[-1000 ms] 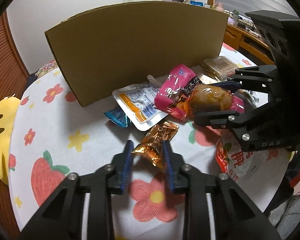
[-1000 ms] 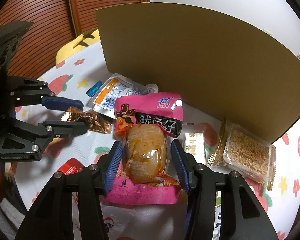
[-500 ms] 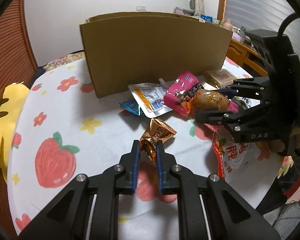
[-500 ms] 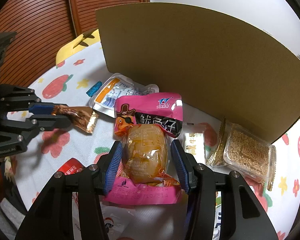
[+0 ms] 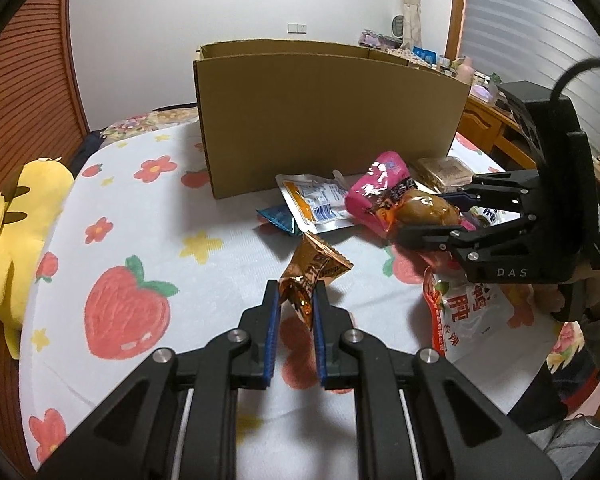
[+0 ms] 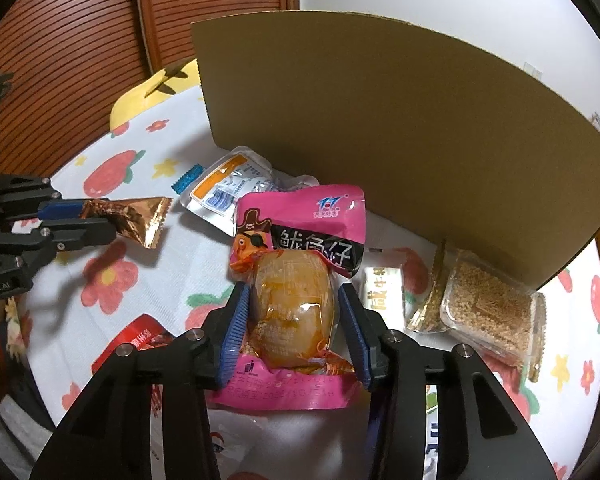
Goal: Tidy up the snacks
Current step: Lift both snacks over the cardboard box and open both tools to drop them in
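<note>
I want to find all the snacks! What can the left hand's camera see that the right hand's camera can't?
Only the left wrist view looks over the cardboard box's top edge, and shows the desk behind. Only the right wrist view shows the clear tub of crumbly snack and small white packet clearly. Both show the left gripper shut on the gold wrapper, and the right gripper closing around the brown pouch on the pink bag.

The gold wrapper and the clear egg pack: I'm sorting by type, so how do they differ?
The gold wrapper is flat, crinkled foil; the egg pack is clear and bulging. The wrapper hangs above the cloth in the left gripper; the pack lies on a pink bag between the closing right gripper. Both are sealed snacks.
</note>
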A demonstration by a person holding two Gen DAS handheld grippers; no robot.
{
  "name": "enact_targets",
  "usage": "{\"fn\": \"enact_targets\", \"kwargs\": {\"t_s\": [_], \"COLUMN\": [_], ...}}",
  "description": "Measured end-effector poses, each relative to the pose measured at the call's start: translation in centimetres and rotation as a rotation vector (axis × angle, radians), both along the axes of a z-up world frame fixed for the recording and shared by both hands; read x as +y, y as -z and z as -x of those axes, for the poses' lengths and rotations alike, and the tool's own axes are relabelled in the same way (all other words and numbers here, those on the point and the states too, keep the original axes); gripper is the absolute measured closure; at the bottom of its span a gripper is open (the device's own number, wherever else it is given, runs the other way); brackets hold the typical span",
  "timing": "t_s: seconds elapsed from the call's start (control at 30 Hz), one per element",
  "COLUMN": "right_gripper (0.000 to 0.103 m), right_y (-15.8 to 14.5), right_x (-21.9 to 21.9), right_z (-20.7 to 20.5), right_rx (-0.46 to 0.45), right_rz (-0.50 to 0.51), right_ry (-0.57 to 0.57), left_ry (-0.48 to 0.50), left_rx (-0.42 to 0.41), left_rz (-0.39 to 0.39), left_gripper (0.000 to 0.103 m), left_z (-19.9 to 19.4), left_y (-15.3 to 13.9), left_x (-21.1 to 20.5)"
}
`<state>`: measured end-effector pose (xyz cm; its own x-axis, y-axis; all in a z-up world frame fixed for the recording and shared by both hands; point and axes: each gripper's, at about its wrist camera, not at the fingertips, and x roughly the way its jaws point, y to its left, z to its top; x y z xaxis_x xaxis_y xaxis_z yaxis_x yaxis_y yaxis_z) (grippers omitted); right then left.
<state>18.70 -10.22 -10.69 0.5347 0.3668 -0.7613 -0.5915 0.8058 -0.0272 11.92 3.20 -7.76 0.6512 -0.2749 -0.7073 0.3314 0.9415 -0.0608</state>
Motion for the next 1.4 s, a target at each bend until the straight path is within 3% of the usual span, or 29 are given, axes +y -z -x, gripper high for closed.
{"fn": "enact_targets", "kwargs": {"t_s": [0.6, 0.97, 1.4], "right_gripper": [0.060, 0.060, 0.060], "right_y": [-3.8, -7.1, -12.3], "right_x": [-4.4, -7.7, -9.6], "right_z": [4.9, 4.8, 2.7], "right_rx": [-0.112, -0.175, -0.264], "right_rz": [-0.088, -0.153, -0.140], "right_ry": [0.065, 0.142, 0.177], "left_ry": [-0.029, -0.043, -0.029], "left_rx": [-0.037, -0.142, -0.241], "left_rz": [0.028, 0.064, 0.072], "left_gripper": [0.091, 0.091, 0.091], "left_z": [0.6, -0.6, -5.3], "left_y": [-0.9, -5.4, -11.0], "left_x": [0.0, -0.4, -1.8]}}
